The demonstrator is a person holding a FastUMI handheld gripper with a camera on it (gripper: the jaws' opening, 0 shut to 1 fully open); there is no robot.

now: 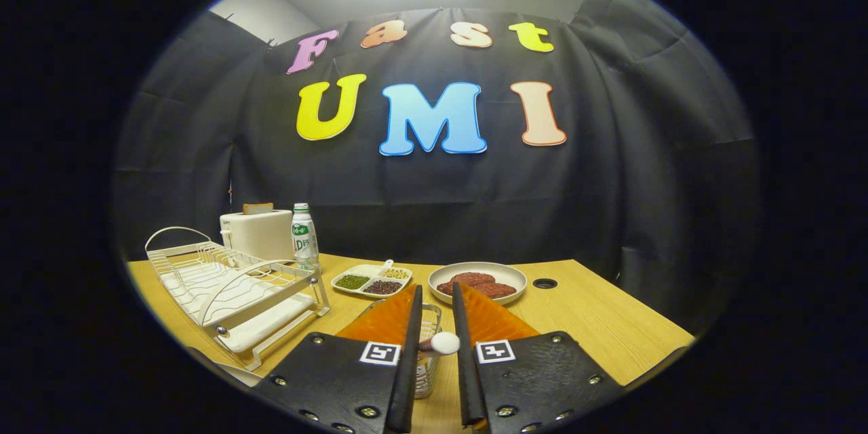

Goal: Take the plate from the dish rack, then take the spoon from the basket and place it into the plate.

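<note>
The gripper [437, 295] holds its fingers apart, pressing on nothing. The white spoon [444, 343] handle end sits between them, rising from the wire basket [427, 352] below. Beyond the basket stands a round plate [477, 283] bearing reddish patties, a divided tray [371, 280] just beside it. Left of the basket stands the white dish rack [234, 288].
</note>
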